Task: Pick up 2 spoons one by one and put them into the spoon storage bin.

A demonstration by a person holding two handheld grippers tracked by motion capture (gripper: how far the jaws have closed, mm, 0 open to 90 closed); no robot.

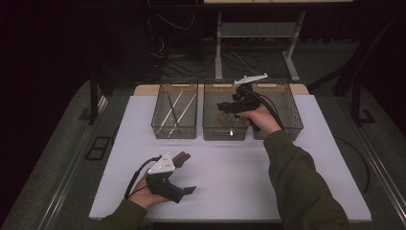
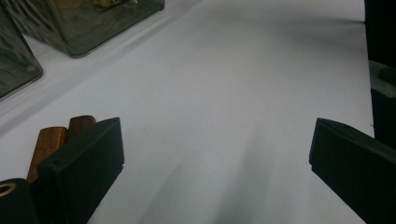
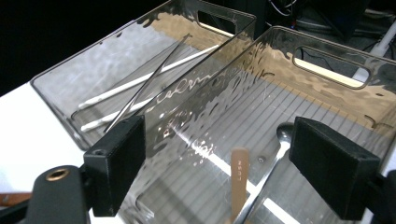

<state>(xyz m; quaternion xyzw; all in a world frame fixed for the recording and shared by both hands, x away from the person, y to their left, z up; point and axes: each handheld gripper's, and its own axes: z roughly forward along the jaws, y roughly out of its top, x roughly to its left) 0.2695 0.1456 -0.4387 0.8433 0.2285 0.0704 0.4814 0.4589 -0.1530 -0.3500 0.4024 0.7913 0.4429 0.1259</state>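
- Broadly, a white surface (image 1: 230,177) carries three clear smoky bins set in a row along its far edge, standing close side by side.
- Left bin (image 1: 175,111): it holds long thin sticks lying slantwise along its ribbed floor. From the right gripper view two are white (image 3: 140,80) and one is a darker, thin metal-looking rod (image 3: 148,84) crossing over them, so three in all.
- Middle bin (image 1: 225,115): the right gripper view shows two things on its floor, a flat light-wooden stick (image 3: 239,184) with small lettering on it and a metal spoon (image 3: 275,149) just beside it, its bowl toward the far wall.
- Right bin (image 1: 282,108): the person's right hand and forearm cover much of it from above, and its contents cannot be made out.
- Right tongs (image 1: 229,108) hang over the middle bin, held in the person's right hand; in their own view (image 3: 218,170) the jaws stand wide apart with nothing between the pads, the wooden stick and spoon lying below them in the bin.
- Left tongs (image 1: 186,173) rest low on the near left part of the surface in the person's left hand; their jaws are also wide, with bare white surface between them (image 2: 215,158).
- Two brown wooden pieces (image 2: 58,137) lie on the surface just beside the left tongs' one jaw, outside the gap; the high view shows them (image 1: 182,156) at the tongs' far side.
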